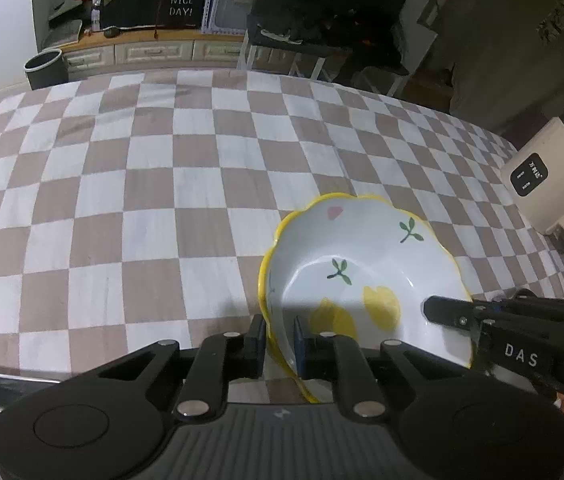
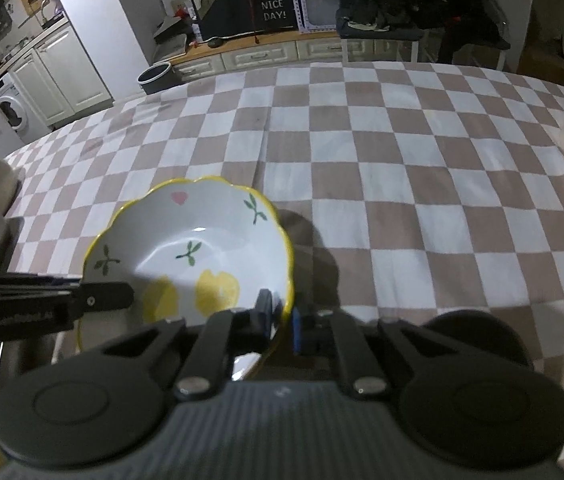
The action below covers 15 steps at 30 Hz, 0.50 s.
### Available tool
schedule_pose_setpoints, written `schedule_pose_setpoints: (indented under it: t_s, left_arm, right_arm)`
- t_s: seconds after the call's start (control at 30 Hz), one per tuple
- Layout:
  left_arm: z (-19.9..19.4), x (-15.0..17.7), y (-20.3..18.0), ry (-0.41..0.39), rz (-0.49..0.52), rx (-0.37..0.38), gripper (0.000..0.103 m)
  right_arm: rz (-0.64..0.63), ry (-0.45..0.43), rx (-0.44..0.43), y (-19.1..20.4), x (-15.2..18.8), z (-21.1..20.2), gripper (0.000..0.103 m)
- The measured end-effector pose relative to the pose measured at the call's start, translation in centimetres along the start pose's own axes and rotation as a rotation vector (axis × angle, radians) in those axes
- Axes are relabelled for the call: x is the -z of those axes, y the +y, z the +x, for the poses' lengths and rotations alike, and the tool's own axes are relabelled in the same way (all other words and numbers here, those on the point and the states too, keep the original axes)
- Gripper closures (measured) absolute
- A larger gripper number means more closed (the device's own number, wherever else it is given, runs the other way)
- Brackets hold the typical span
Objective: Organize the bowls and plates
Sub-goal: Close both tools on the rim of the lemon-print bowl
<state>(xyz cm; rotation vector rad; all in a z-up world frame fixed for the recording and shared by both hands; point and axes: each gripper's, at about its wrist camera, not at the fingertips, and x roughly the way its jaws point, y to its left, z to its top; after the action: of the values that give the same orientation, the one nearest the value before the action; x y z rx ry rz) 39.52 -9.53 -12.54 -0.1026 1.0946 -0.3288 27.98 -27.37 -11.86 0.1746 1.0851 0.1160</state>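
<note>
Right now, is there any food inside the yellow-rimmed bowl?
No, the bowl is empty inside; only painted yellow flowers, green sprigs and a pink heart show on its white glaze.

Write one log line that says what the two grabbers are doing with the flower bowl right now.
left gripper: shut on bowl rim, left side | right gripper: shut on bowl rim, right side | bowl: over checkered tablecloth

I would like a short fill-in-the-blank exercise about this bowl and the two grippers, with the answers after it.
1. The rim of the bowl is painted ____.
2. The left gripper is shut on the bowl's ____.
3. The right gripper grips the ____ side of the same bowl.
4. The tablecloth has a ____ pattern.

Answers: yellow; rim; opposite; checkered
</note>
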Motion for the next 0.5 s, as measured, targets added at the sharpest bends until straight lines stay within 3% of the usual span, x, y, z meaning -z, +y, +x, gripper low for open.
schedule_pose_setpoints:
  t_s: [0.27, 0.5]
  left_arm:
    - [-2.4, 0.1, 0.0, -0.041, -0.008, 0.0, 0.09]
    - [-7.7, 0.5, 0.0, -0.148, -0.03, 0.041, 0.09]
  right_arm:
    - [0.003, -0.066, -0.022, 0.6, 0.4, -2.7, 0.09]
    - [0.046, -0.148, -0.082, 1.1, 1.2, -7.0, 0.09]
